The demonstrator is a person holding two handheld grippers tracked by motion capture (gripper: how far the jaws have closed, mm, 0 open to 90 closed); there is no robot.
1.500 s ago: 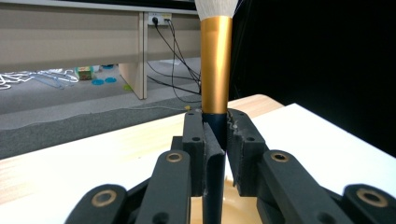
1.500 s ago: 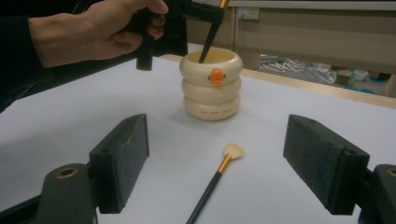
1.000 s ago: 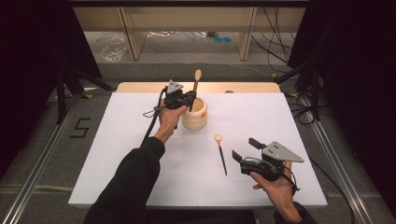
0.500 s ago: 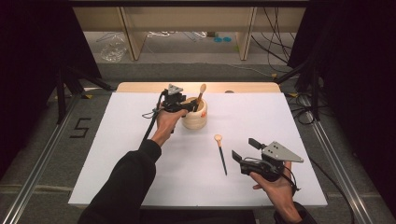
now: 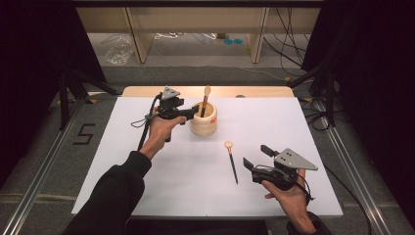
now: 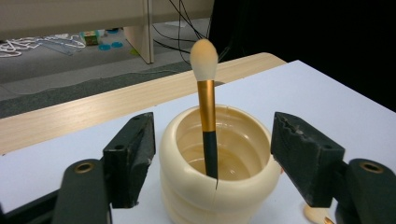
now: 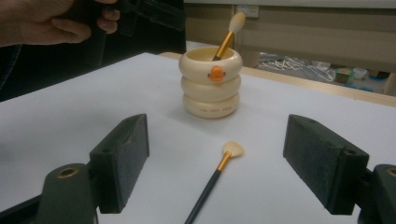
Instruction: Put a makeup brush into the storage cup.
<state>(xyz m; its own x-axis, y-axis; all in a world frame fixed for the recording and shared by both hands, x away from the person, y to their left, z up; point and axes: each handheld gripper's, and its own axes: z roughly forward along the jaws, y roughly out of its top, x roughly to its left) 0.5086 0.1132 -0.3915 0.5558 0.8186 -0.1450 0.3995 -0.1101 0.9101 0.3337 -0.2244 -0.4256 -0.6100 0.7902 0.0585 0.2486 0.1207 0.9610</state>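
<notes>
The left gripper [image 5: 193, 113] is held over the far part of the table [image 5: 147, 191], close to its far edge and a little left of the middle. Its jaws stand wide apart with nothing between the pads; in the left gripper view [image 6: 212, 163] they sit on either side of the cup [image 6: 218, 163] without touching it. The left hand [image 5: 159, 128] grips the tool from behind, and its cable hangs down toward the left side of the table.

The cup [image 5: 203, 119] is cream-coloured, made of stacked rounded rings, and stands upright just beside the jaw tips. In the right gripper view the cup [image 7: 211, 84] has a small orange mark on its upper ring. A brush [image 6: 206, 102] stands in it, with a dark handle, a gold band and a pale rounded head sticking up above the rim and leaning toward the far edge.

The right gripper [image 5: 252, 164] is held near the near right corner of the table by the right hand [image 5: 288, 196]. Its jaws are also wide open and grip nothing [image 7: 217, 172].

A second brush [image 5: 231, 164] lies flat on the table just left of the right gripper, between the two grippers. Its pale fan-shaped head points toward the cup and its dark handle points toward the near edge. In the right gripper view this brush [image 7: 212, 179] lies between the open jaws but beyond them, untouched.
</notes>
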